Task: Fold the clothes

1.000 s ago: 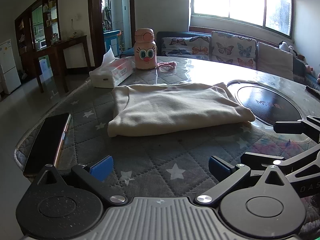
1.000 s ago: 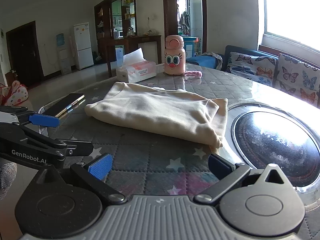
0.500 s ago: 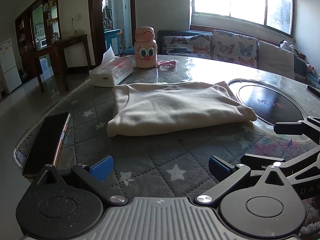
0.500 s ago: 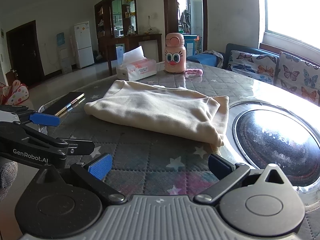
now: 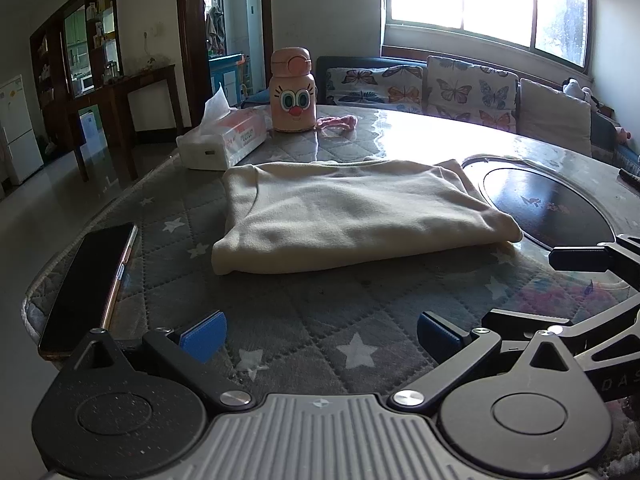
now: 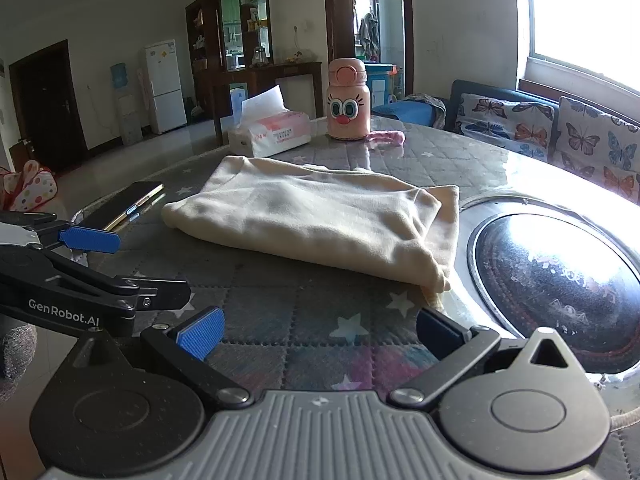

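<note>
A cream garment lies folded into a flat rectangle on the grey star-quilted table cover; it also shows in the right wrist view. My left gripper is open and empty, held above the table's near edge, short of the garment. My right gripper is open and empty too, near the garment's right corner. Each gripper shows at the edge of the other's view: the right one and the left one.
A black phone lies at the table's left edge. A tissue box, a pink bottle with a cartoon face and a pink cord stand beyond the garment. A dark round inset lies to the right. A butterfly-print sofa is behind.
Both grippers have drawn back and risen slightly, so the garment looks a little further off. The garment has not moved. Both stay open.
</note>
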Demonstrator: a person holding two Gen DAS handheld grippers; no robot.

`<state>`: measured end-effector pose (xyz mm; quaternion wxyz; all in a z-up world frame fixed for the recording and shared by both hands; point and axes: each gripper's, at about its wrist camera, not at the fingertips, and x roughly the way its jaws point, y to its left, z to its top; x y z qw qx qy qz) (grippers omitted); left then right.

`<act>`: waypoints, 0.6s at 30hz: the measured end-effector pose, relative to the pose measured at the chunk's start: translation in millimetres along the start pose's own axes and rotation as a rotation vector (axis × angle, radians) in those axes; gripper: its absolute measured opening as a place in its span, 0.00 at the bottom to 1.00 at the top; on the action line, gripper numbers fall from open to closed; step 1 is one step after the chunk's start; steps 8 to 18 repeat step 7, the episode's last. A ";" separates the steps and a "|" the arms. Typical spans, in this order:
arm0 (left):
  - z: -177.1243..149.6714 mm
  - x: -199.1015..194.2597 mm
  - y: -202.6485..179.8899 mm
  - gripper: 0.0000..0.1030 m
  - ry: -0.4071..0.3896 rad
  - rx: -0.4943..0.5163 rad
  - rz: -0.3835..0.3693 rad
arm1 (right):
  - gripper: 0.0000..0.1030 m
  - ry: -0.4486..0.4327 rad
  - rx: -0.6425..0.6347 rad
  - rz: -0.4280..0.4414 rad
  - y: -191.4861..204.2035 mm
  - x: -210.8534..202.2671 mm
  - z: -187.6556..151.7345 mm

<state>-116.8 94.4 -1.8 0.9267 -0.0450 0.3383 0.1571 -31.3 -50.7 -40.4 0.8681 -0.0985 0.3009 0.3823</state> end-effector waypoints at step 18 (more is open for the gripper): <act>2.4 6.0 2.1 1.00 0.007 -0.005 -0.001 | 1.00 0.006 -0.002 0.005 0.5 4.0 2.5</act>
